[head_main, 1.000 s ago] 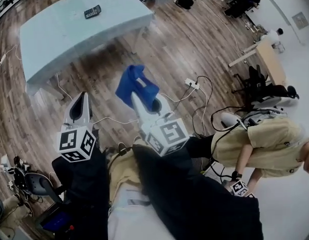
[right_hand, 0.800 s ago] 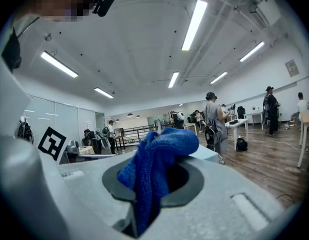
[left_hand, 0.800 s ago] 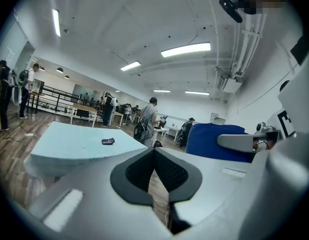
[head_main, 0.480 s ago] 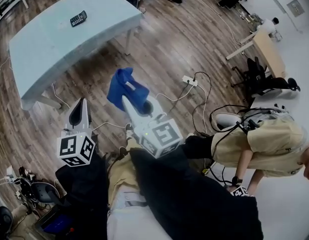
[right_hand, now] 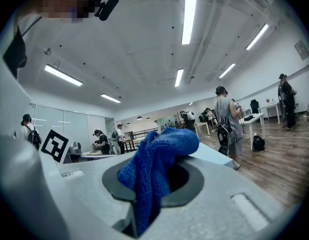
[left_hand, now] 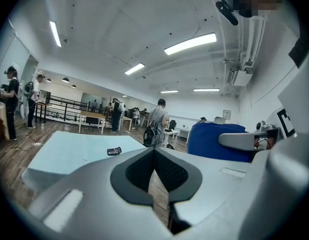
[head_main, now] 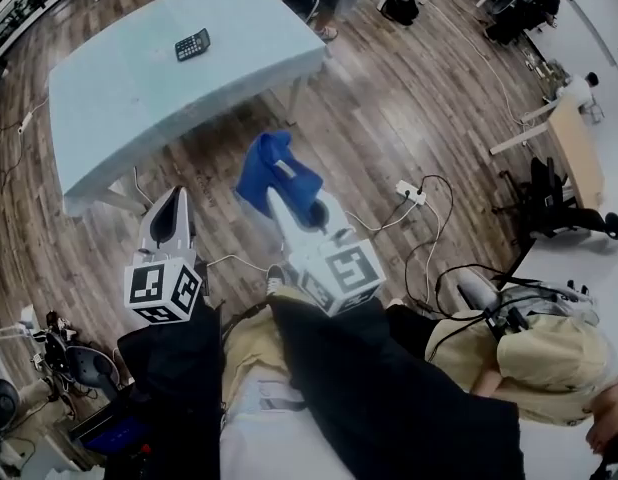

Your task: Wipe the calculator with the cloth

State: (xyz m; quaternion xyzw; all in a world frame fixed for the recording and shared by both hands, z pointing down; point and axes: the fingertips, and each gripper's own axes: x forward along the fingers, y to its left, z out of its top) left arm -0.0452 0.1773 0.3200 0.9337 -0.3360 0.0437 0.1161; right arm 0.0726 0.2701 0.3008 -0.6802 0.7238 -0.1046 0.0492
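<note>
A small dark calculator (head_main: pixel 192 44) lies on the pale blue table (head_main: pixel 139 88), far ahead of both grippers; in the left gripper view the calculator (left_hand: pixel 113 151) is a small shape on the tabletop. My right gripper (head_main: pixel 289 193) is shut on a blue cloth (head_main: pixel 274 173), held over the wooden floor short of the table. The cloth (right_hand: pixel 157 169) bulges out between the jaws in the right gripper view. My left gripper (head_main: pixel 171 208) is shut with nothing in it, its pads (left_hand: pixel 167 176) meeting in a thin seam.
Wooden floor (head_main: pixel 389 98) lies between me and the table. A power strip with cables (head_main: pixel 411 191) lies on the floor to the right. A person in a beige top (head_main: pixel 549 358) crouches at the lower right. Other people and tables stand behind the table.
The view shifted: the table and calculator now sit a little further right and lower in the head view than half a second ago. Both grippers keep their hold and spacing.
</note>
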